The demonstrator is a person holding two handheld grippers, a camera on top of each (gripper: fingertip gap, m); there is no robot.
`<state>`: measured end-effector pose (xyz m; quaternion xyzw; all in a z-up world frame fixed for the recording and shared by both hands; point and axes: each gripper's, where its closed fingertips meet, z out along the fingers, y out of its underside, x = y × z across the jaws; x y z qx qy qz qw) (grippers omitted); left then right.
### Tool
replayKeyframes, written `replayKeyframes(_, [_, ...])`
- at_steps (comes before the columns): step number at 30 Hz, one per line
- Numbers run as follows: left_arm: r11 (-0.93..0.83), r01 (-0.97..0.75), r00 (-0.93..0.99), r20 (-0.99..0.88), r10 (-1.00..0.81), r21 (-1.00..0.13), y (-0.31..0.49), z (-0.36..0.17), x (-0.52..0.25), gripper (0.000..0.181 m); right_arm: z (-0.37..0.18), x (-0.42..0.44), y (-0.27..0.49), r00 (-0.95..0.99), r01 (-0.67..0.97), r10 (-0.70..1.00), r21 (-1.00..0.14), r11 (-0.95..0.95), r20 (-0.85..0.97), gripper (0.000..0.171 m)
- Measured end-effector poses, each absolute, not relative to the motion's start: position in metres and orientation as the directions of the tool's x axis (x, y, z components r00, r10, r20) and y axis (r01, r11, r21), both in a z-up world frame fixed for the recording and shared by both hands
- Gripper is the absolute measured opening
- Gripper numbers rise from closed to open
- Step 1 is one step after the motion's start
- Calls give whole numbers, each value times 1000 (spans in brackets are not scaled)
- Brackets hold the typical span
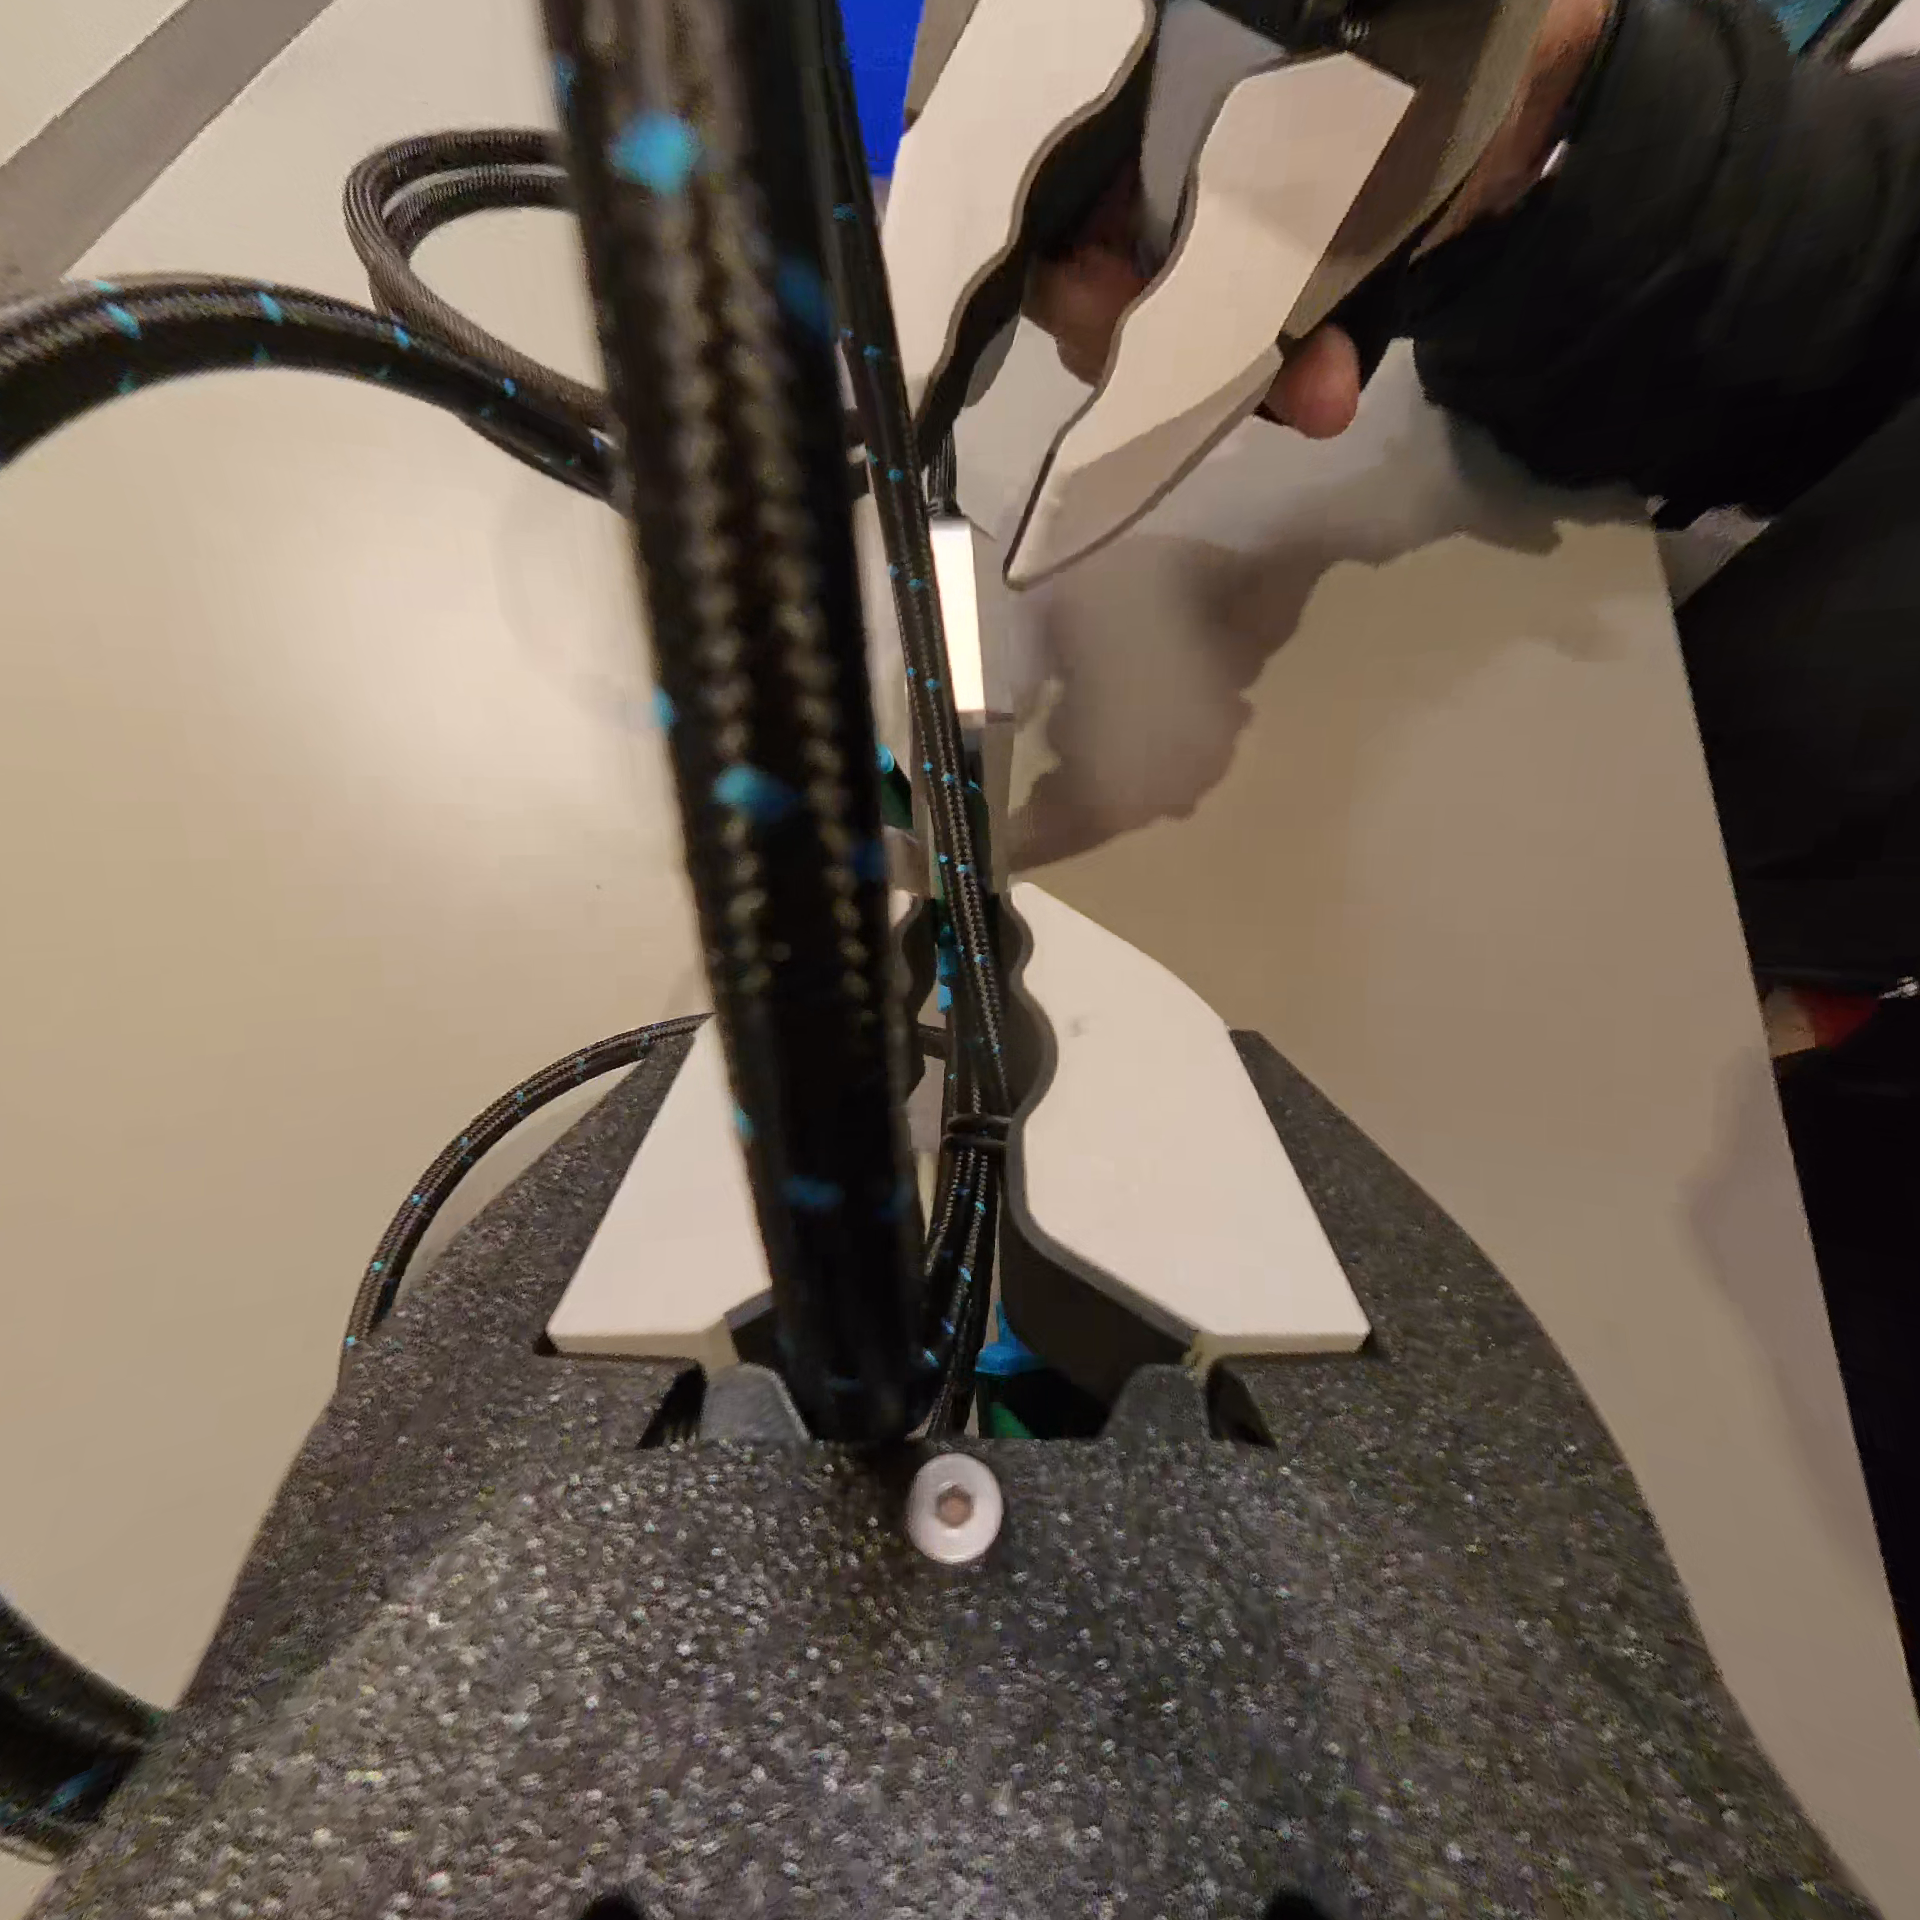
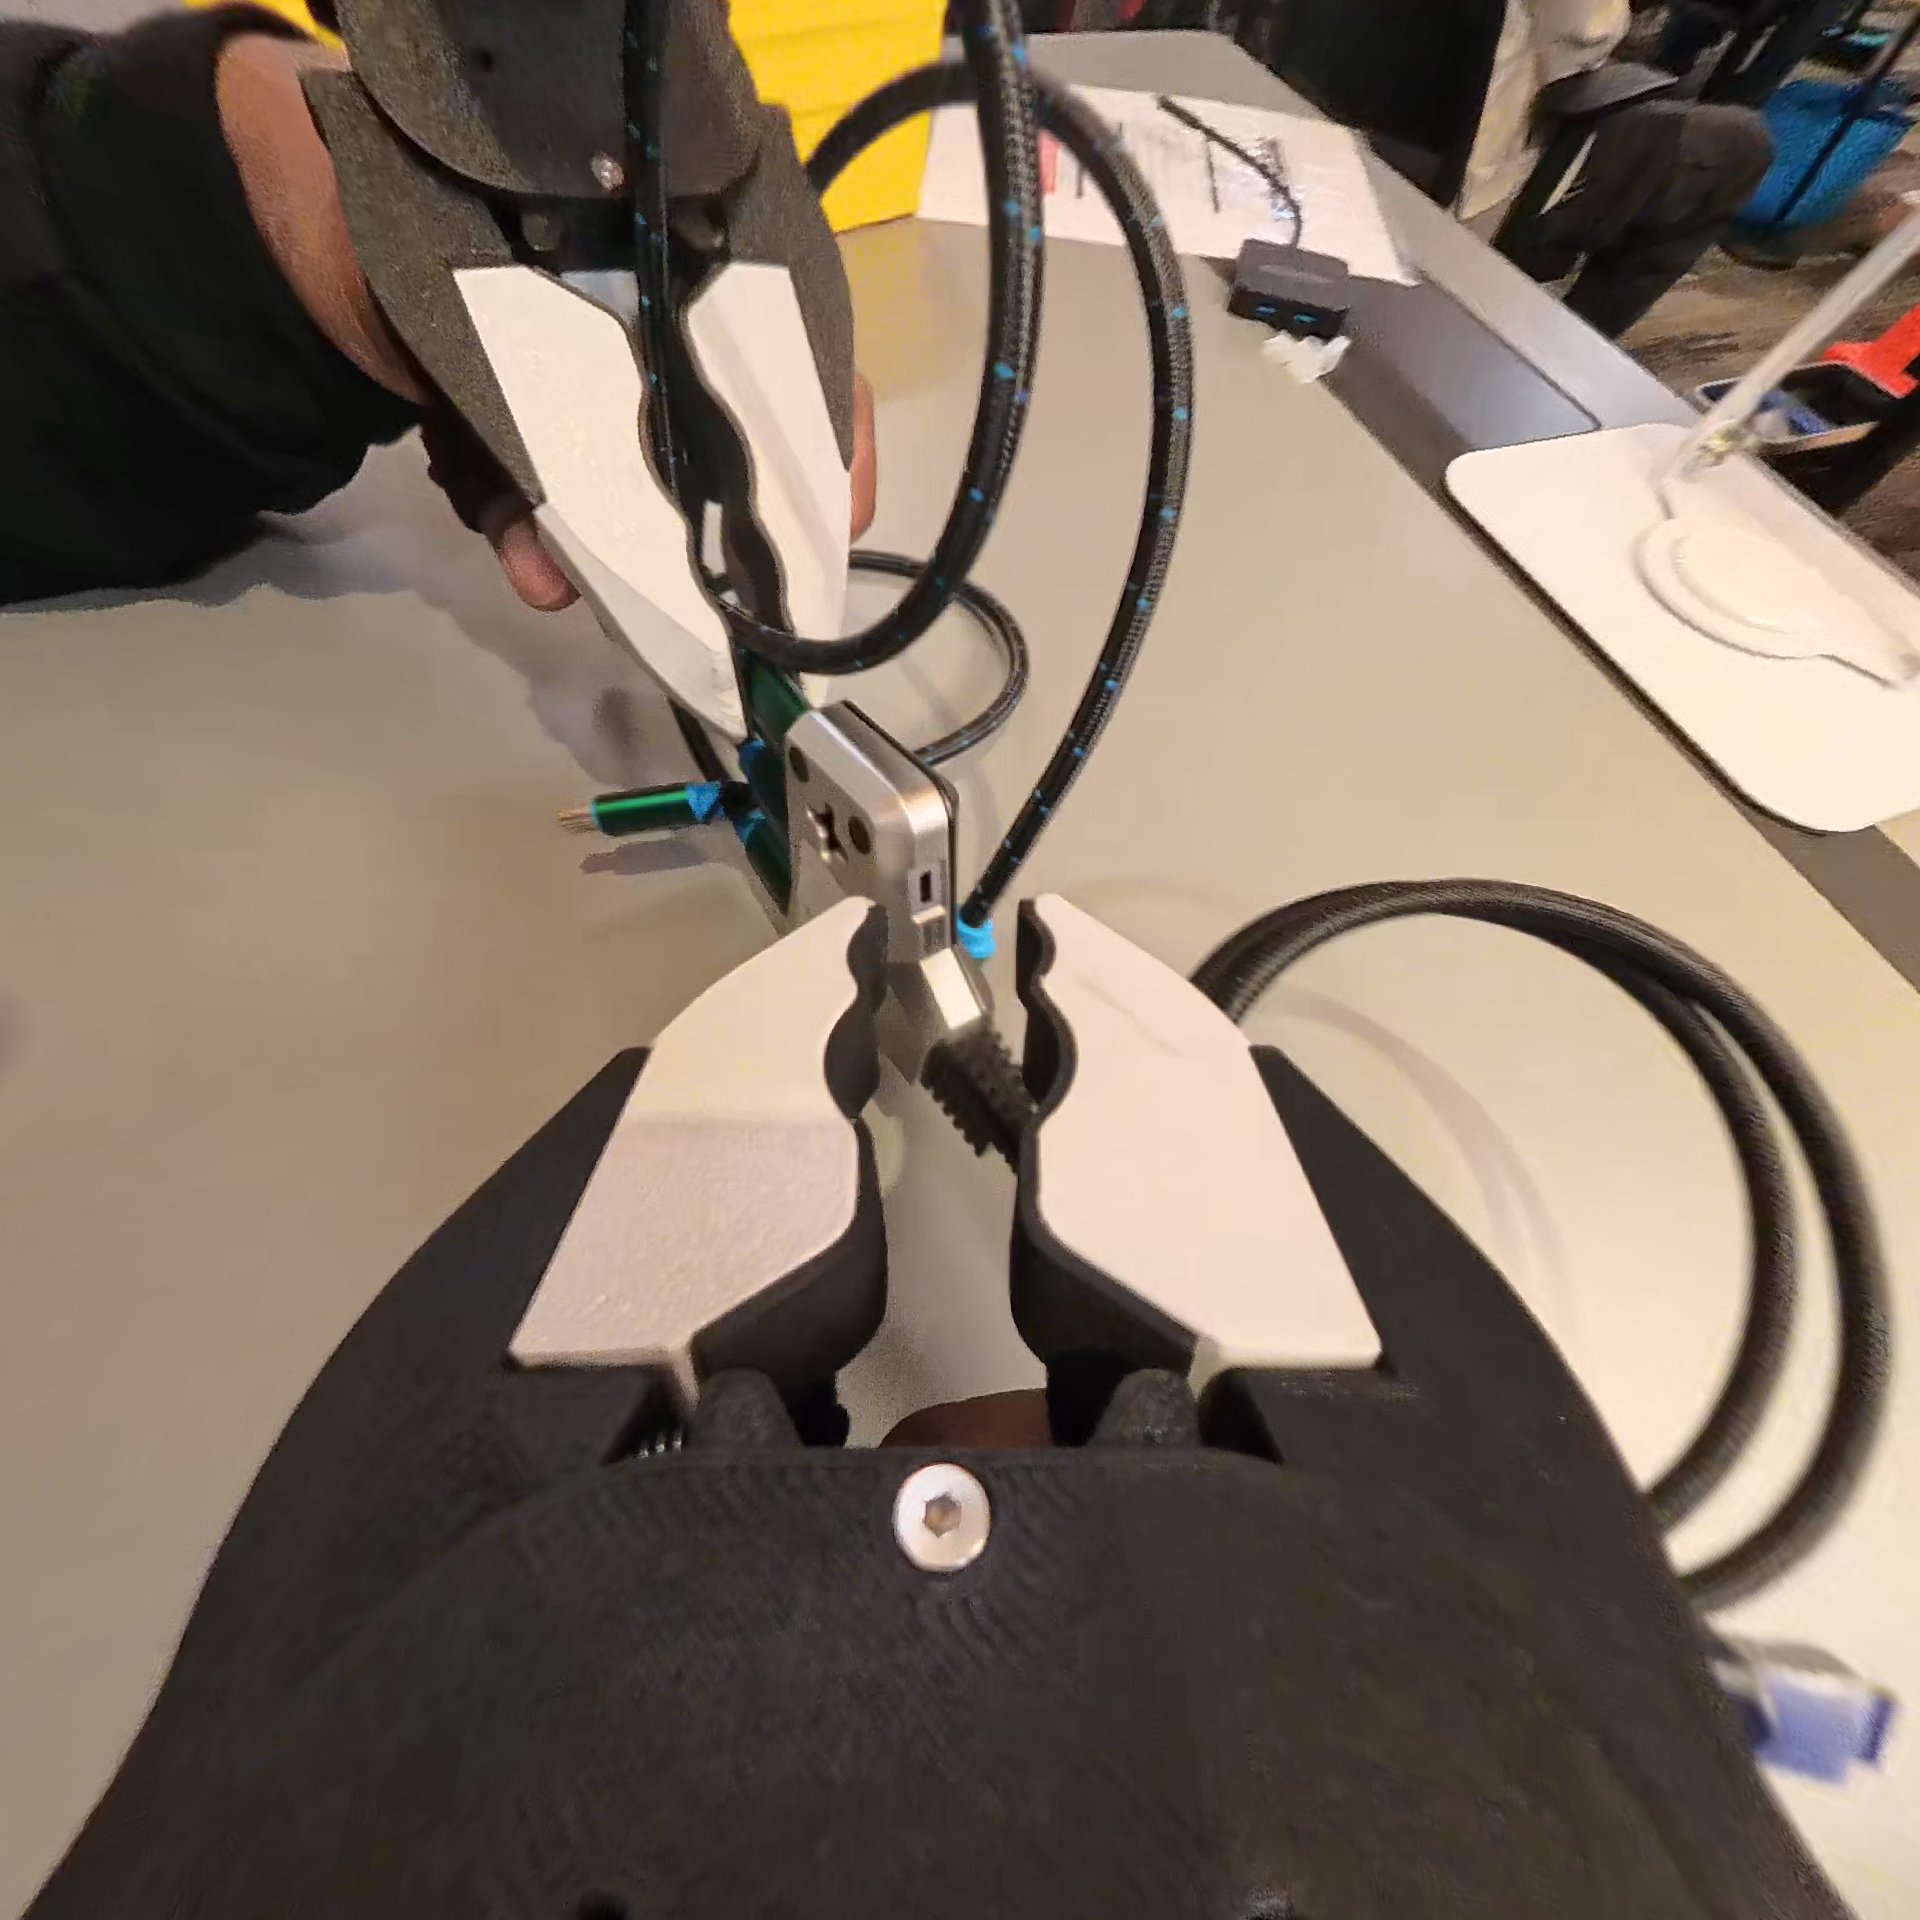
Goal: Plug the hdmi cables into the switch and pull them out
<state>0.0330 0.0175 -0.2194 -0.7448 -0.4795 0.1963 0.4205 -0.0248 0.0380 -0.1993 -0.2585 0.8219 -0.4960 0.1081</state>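
The silver switch (image 2: 873, 821) is held up off the grey table (image 2: 312, 831); it shows edge-on in the left wrist view (image 1: 958, 613). My left gripper (image 2: 774, 675) is shut on a green hdmi plug (image 2: 771, 691) seated in the switch's far side, with braided black-and-blue cables (image 1: 748, 623) running between its fingers (image 1: 1122, 1132). My right gripper (image 2: 948, 920) is open, its jaws either side of a silver plug (image 2: 954, 992) seated in the switch's near end. A loose green plug (image 2: 644, 816) hangs free to the left of the switch.
A coil of black cable (image 2: 1714, 1143) lies on the table to the right. A white stand base (image 2: 1704, 623), a black hub (image 2: 1288, 275), a white sheet (image 2: 1143, 156) and a yellow box (image 2: 842, 104) sit farther back. A blue object (image 2: 1808, 1725) lies near right. My hands' fingertips stand some 7 centimeters from each other.
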Motion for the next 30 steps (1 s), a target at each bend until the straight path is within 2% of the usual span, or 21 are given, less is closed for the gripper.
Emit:
replayKeyframes(5, [-34,537,425,235,874,-843,7,-220,27,14,-200,-37,48,-853,-221,-521,-882,417,-33,25])
replayKeyframes(10, [95,512,388,329,861,-853,-8,-220,23,14,-222,-48,48,-868,-121,-464,-833,539,-174,29])
replayKeyframes(14, [151,444,385,341,858,-883,-14,-211,19,14,-230,-53,39,-857,74,-373,-799,596,-357,47])
replayKeyframes(17, [190,375,395,342,853,-907,-15,-200,16,14,-218,-53,28,-801,239,-355,-801,549,-482,63])
replayKeyframes(20, [253,300,428,366,826,-920,-12,-184,13,14,-185,-53,19,-713,406,-410,-812,420,-569,60])
replayKeyframes(23, [322,253,482,407,776,-912,-2,-172,12,14,-161,-55,16,-682,467,-465,-825,319,-565,54])
replayKeyframes(30, [407,242,528,471,706,-881,22,-162,6,14,-143,-35,23,-717,325,-557,-908,265,-419,32])
